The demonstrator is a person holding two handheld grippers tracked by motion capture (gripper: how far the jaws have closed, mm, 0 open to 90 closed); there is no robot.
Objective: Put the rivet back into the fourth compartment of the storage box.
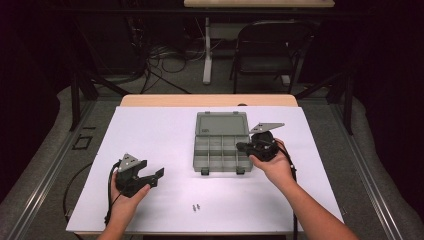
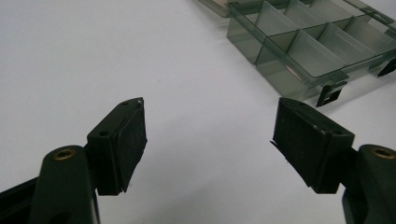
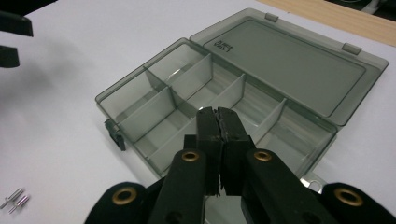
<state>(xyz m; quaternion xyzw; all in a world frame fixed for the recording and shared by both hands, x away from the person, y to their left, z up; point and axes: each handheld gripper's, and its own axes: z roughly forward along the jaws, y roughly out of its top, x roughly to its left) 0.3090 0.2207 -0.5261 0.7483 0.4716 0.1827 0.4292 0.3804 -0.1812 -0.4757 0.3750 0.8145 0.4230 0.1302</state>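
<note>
A smoky clear compartment box (image 1: 222,150) lies open in the middle of the white sheet, its lid (image 1: 221,124) flat behind it. Its compartments look empty in the right gripper view. My right gripper (image 1: 242,146) is shut with nothing between its pads; its tips (image 3: 217,112) hover over the box (image 3: 224,91) near its front right compartments. At the front left my left gripper (image 1: 156,178) rests with jaws open and empty, aimed toward the box. In its own view the left gripper (image 2: 208,140) stands over bare sheet, the box (image 2: 299,46) lying farther off at the upper right. Two small metal pins (image 1: 196,206) lie near the front edge.
The white sheet (image 1: 150,135) covers a wooden table (image 1: 200,100) whose far edge shows behind it. The pins (image 3: 14,199) lie left of the box in the right gripper view. A folding chair (image 1: 270,45) and floor cables stand beyond the table.
</note>
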